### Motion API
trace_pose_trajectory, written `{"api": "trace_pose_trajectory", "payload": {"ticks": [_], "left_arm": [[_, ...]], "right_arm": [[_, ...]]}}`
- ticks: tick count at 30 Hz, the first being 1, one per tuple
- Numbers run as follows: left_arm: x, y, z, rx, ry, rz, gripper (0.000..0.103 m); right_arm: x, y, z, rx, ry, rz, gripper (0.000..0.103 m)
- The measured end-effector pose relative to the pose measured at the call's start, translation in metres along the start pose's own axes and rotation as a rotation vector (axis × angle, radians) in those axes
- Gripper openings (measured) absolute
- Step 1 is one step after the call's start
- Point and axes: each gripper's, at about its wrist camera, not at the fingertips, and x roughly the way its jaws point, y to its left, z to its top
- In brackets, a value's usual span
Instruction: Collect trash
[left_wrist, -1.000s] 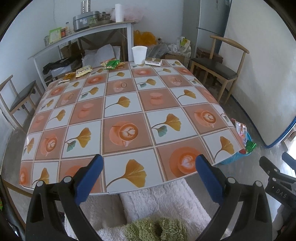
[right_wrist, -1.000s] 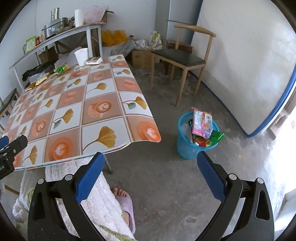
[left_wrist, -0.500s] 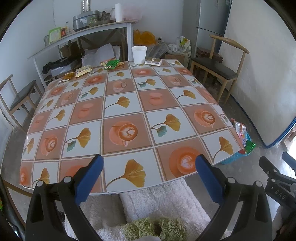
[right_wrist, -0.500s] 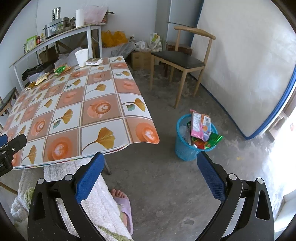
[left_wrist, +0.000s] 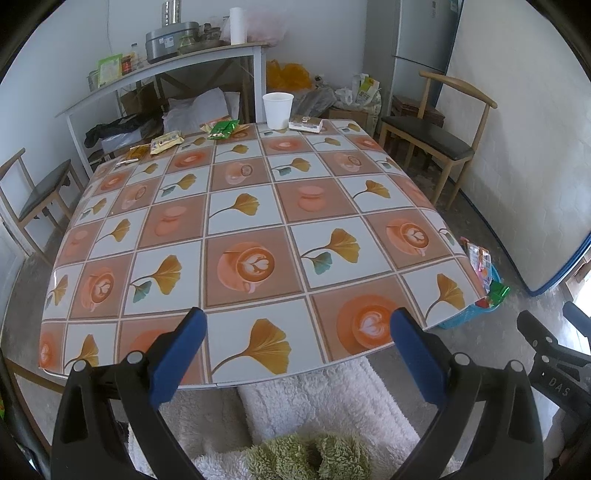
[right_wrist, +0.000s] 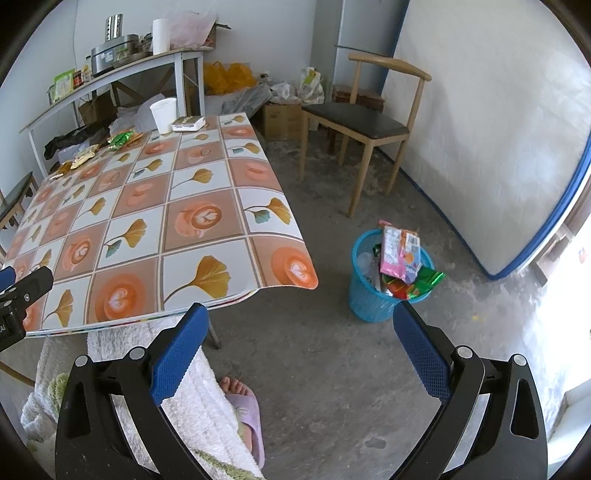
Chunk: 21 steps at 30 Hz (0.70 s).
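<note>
My left gripper (left_wrist: 297, 334) is open and empty, over the near edge of the patterned table (left_wrist: 258, 229). At the table's far end lie a white paper cup (left_wrist: 277, 110), a flat packet (left_wrist: 305, 123), a green wrapper (left_wrist: 222, 129) and yellow wrappers (left_wrist: 166, 142). My right gripper (right_wrist: 297, 330) is open and empty, above the floor between the table's corner and a blue trash basket (right_wrist: 373, 295) stuffed with wrappers (right_wrist: 400, 253). The cup (right_wrist: 163, 114) and the green wrapper (right_wrist: 121, 139) also show in the right wrist view.
A wooden chair (right_wrist: 364, 127) stands beyond the basket by the white wall. A shelf table (left_wrist: 166, 70) with pots and a paper roll is behind the table. Another chair (left_wrist: 40, 192) is at the left. My slippered foot (right_wrist: 243, 406) and white robe are below.
The right gripper's view has drifted slightly, so the basket sits a little lower and left. The left gripper is almost still. Both stay open.
</note>
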Motion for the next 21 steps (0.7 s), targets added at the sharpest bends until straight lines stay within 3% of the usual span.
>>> {"api": "trace_pose_trajectory", "payload": {"ticks": [21], "left_arm": [[-0.0050,-0.0014,0.0033,-0.004,-0.015,-0.005,0.098]], "right_arm": [[-0.0035,-0.0077,0.0068,0.002,-0.027,-0.025,0.096]]}}
